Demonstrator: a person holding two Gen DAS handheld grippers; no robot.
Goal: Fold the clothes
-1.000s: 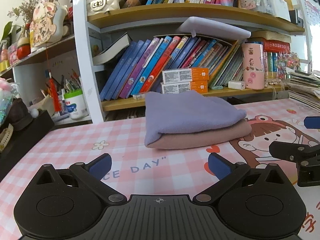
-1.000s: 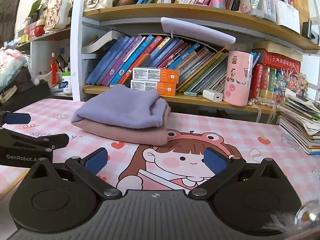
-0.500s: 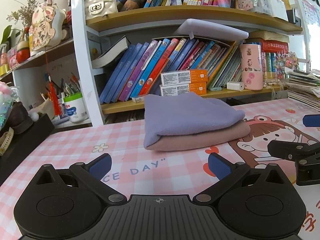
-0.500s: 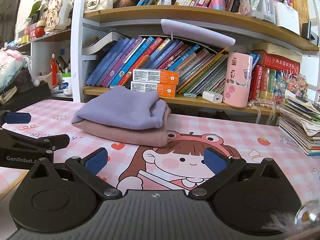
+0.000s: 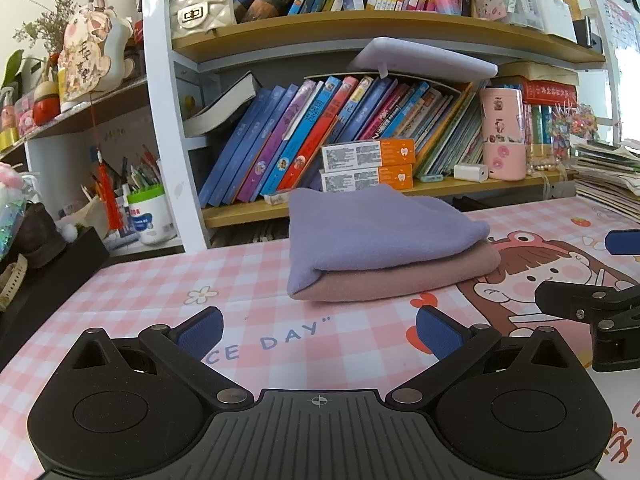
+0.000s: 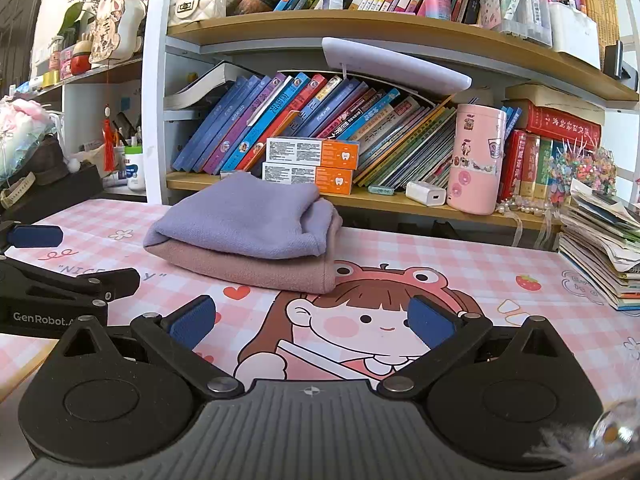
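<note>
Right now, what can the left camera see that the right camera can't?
Only the left view shows the whole green-lidded tub of pens and the "DAY" lettering on the mat. Only the right view shows the cartoon girl's full face and the strawberry. Both show the purple cloth folded on the pink cloth, the orange boxes, the pink cup, and open fingers holding nothing.

**Desk and its load**

I see a desk under a pink checkered mat (image 5: pixel 160 280) with a cartoon girl print. On it lies a folded pink garment (image 6: pixel 256 270), a folded purple garment (image 6: pixel 244 216) stacked on top. Stacked papers (image 6: pixel 596 248) sit at the right edge.
</note>
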